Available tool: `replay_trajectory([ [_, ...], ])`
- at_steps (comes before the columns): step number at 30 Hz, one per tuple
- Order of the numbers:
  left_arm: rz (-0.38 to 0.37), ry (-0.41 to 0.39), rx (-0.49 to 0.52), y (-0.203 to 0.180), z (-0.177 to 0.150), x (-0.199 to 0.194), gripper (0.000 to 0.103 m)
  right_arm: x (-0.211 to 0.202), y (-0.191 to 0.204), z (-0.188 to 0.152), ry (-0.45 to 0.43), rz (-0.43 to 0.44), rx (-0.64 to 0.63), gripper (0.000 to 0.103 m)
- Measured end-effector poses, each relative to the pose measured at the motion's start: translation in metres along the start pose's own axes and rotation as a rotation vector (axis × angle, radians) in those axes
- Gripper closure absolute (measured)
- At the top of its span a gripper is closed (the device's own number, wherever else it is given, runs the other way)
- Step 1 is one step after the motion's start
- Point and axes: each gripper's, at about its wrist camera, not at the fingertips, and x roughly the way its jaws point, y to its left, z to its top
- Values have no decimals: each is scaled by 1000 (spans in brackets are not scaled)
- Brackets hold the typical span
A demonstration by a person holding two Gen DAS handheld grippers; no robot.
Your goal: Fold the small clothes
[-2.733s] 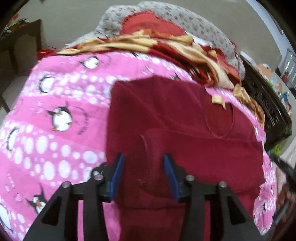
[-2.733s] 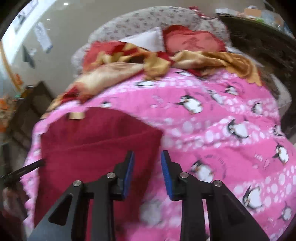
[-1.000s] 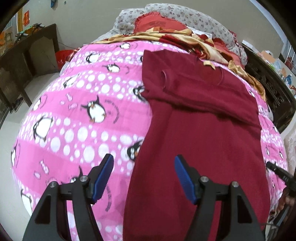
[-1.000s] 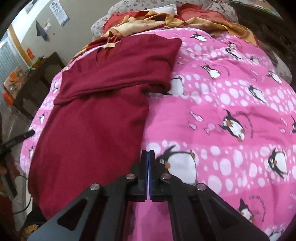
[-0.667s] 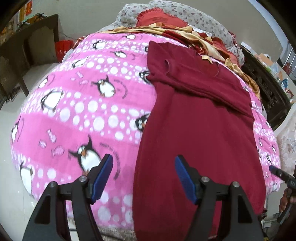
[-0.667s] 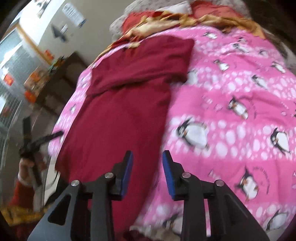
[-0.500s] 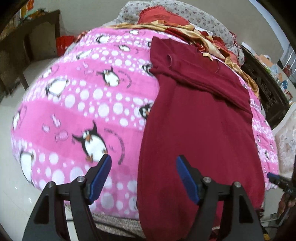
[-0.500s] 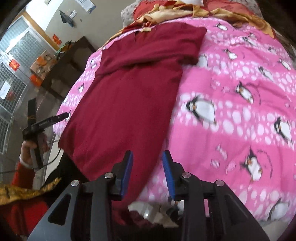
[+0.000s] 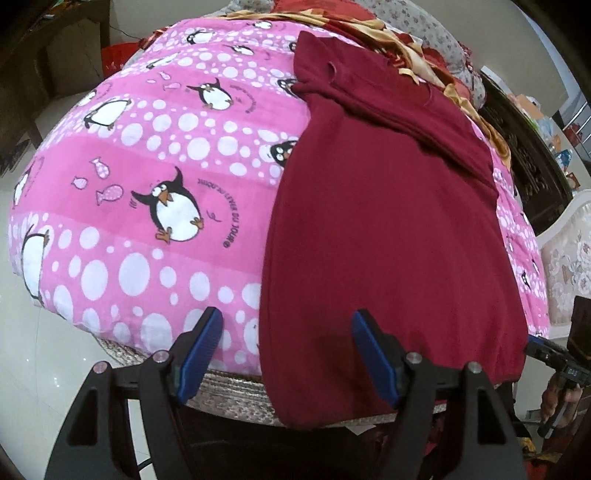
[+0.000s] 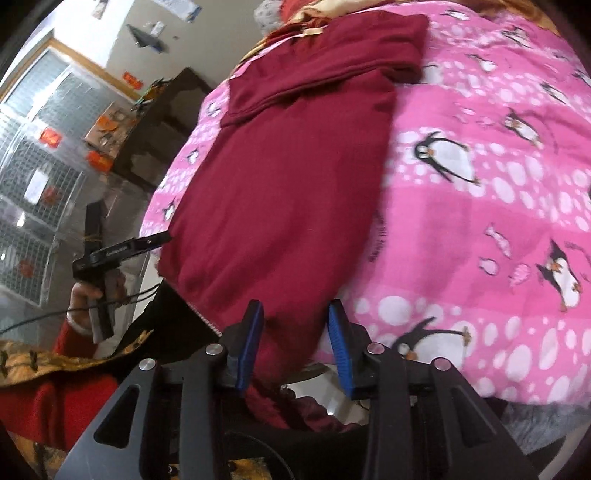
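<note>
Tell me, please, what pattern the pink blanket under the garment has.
Penguins, small fish and white dots on the pink blanket, clearest in the left wrist view.

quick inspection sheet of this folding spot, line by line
surface: pink penguin-print blanket spread over the bed.
job's things: dark red knit garment lying flat, top part folded over, hem hanging over the near bed edge.
clutter: red and gold bedding bunched at the far end.
grippers: left gripper open, straddling the garment's hem corner; right gripper jaws opening, hem corner between them, pads clear.
cables: thin black cable by the hand holding the left gripper.
surroundings: dark wooden table, pale tiled floor.
</note>
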Motion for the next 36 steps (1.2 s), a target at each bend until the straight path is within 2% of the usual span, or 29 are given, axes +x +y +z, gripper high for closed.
replay_trajectory([
  [7, -29, 59, 97, -16, -1, 9, 27, 12, -1, 3, 15, 42, -1, 41],
  [10, -2, 71, 128, -21, -1, 16, 27, 15, -5, 2, 9, 77, 27, 41],
  [16, -3, 74, 117, -17, -1, 14, 47, 16, -8, -1, -20, 118, 21, 41],
  [18, 1, 65, 93, -14, 0, 13, 58, 21, -12, -1, -29, 144, 53, 49],
  [19, -8, 65, 85, -13, 1, 12, 71, 23, -13, -1, -22, 141, 59, 60],
  [20, -29, 68, 78, -13, 1, 11, 82, 24, -11, -1, -16, 135, 54, 65],
  [22, -62, 73, 84, -14, 3, 7, 90, 20, -4, -1, -22, 123, 24, 67],
  [24, -76, 60, 98, -16, 3, -3, 92, 7, 6, -2, -46, 133, -1, 68],
  [27, -140, 32, 110, -17, 2, -25, 92, -15, 20, -7, -65, 130, -48, 69],
  [29, -144, 22, 123, -16, 1, -31, 92, -22, 23, -12, -66, 121, -61, 69],
  [36, -127, 78, 71, -1, -9, -5, 92, 4, -12, -20, 14, 103, 50, 68],
])
